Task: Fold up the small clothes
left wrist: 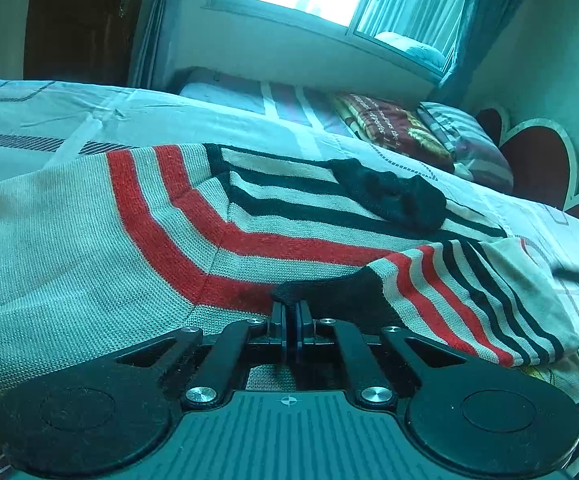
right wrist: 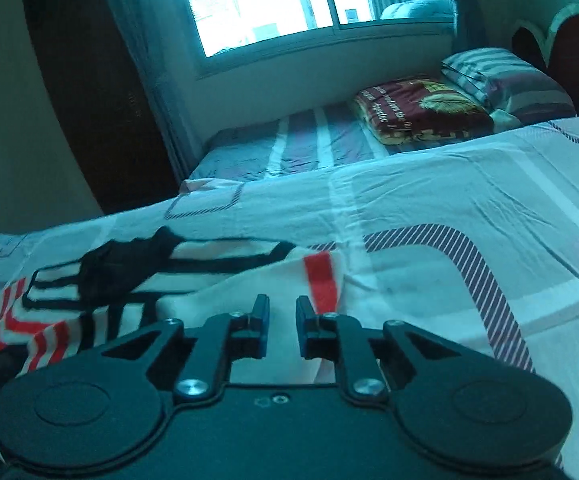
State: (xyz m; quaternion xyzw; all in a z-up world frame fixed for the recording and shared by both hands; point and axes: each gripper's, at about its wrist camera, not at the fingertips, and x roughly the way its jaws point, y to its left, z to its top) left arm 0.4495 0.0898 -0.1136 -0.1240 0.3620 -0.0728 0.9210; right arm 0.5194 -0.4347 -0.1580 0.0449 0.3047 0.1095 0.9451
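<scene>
A small knit sweater (left wrist: 89, 248), cream with red and black stripes, lies on the bed. My left gripper (left wrist: 291, 306) is shut on the black cuff (left wrist: 329, 292) of its striped sleeve (left wrist: 469, 304), held over the sweater's body. A black collar (left wrist: 389, 196) lies farther back. In the right wrist view the sweater (right wrist: 101, 280) lies left of and under my right gripper (right wrist: 282, 312), which is open and empty just above the sweater's cream edge near a red stripe (right wrist: 321, 280).
The bed has a white patterned sheet (right wrist: 449, 200). A dark red folded blanket (right wrist: 421, 108) and a striped pillow (right wrist: 509, 80) lie at the headboard (right wrist: 577, 48). A window (right wrist: 269, 0) and a dark wardrobe (right wrist: 89, 100) stand behind.
</scene>
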